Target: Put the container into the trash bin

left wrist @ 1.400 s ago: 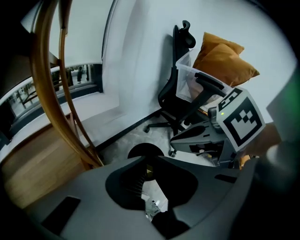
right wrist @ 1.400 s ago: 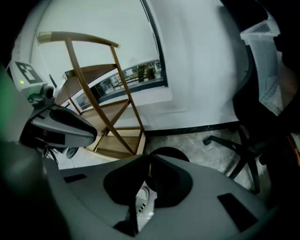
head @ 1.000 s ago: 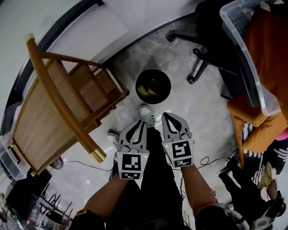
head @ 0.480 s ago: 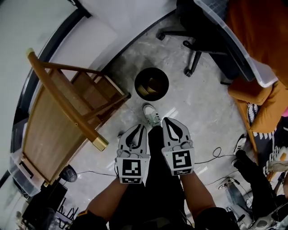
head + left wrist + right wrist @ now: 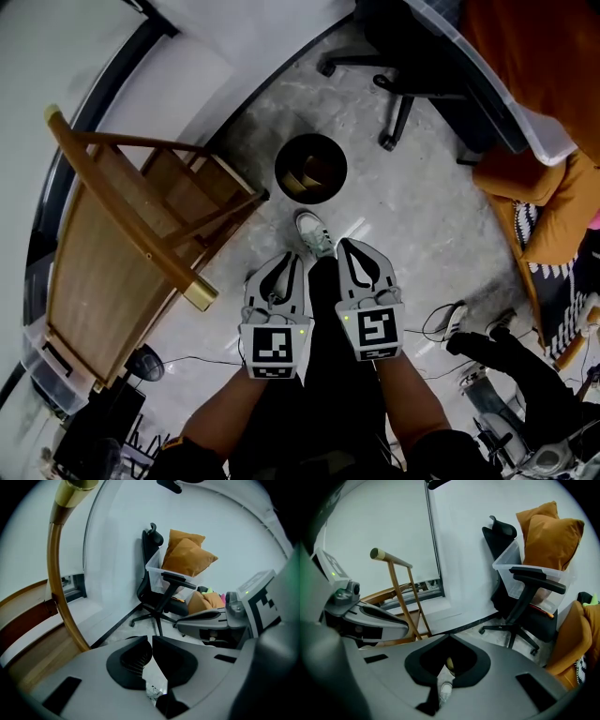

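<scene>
A round black trash bin [image 5: 310, 169] stands on the grey floor ahead of my feet. Tan pieces lie inside it, and I cannot tell what they are. My left gripper [image 5: 293, 255] and right gripper [image 5: 347, 242] hang side by side over my legs, short of the bin and pointing down toward it. In the left gripper view, the left gripper [image 5: 151, 638] has its jaws closing, with a thin gap and nothing between them. In the right gripper view, the right gripper [image 5: 449, 635] is shut and empty. No container is in either gripper.
A wooden chair [image 5: 141, 244] leans close on the left. An office chair [image 5: 403, 84] stands beyond the bin. A clear plastic box with orange cushions [image 5: 525, 84] sits at the right. My white shoe [image 5: 314, 234] is just behind the bin. Cables and another person's legs [image 5: 506, 366] lie lower right.
Both grippers stay side by side over my legs. The view has drifted, so the bin and office chair sit slightly higher and further left. The legs at lower right have shifted.
</scene>
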Demonstrator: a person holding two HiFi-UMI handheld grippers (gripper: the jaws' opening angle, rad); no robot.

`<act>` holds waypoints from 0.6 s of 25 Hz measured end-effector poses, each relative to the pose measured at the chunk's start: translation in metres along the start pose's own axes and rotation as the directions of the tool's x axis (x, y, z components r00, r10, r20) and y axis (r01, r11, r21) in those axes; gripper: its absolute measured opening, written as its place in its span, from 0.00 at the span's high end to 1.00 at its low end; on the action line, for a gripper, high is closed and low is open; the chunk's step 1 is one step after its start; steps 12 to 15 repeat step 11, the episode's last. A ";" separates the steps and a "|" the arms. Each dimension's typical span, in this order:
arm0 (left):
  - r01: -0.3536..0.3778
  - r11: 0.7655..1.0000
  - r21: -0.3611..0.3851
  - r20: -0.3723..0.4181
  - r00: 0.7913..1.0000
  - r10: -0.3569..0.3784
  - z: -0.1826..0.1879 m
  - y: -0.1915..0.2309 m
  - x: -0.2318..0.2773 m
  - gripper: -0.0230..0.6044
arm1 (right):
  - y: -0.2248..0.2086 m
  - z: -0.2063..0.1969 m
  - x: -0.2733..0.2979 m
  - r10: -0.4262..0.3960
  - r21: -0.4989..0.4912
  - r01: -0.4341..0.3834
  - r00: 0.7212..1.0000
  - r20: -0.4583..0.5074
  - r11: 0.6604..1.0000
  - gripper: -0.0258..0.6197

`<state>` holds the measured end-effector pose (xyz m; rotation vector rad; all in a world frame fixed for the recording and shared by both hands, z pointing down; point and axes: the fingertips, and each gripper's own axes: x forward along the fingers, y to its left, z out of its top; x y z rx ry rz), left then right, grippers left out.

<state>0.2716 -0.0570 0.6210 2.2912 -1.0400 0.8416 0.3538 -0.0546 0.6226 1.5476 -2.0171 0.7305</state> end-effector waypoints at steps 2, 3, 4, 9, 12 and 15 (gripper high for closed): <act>-0.004 1.000 -0.006 -0.005 1.000 0.004 0.000 0.000 0.002 0.91 | -0.003 -0.002 0.000 -0.003 0.000 0.003 1.000 -0.004 1.000 0.94; -0.006 1.000 -0.006 -0.002 1.000 0.006 0.001 0.000 0.003 0.91 | -0.005 -0.003 0.001 -0.003 -0.001 0.003 1.000 -0.006 1.000 0.94; -0.007 1.000 -0.004 0.003 1.000 0.007 0.002 0.000 0.005 0.91 | -0.007 -0.003 0.001 -0.004 -0.002 0.004 1.000 -0.007 1.000 0.94; -0.007 1.000 -0.004 0.006 1.000 0.007 0.002 0.003 0.012 0.91 | -0.009 -0.004 0.007 -0.005 0.000 0.005 1.000 -0.012 1.000 0.94; -0.006 1.000 -0.005 0.006 1.000 0.006 0.001 0.005 0.014 0.91 | -0.008 -0.006 0.011 -0.003 0.001 0.003 1.000 -0.016 1.000 0.94; -0.006 1.000 -0.005 0.006 1.000 0.006 0.001 0.005 0.014 0.91 | -0.008 -0.006 0.011 -0.003 0.001 0.003 1.000 -0.016 1.000 0.94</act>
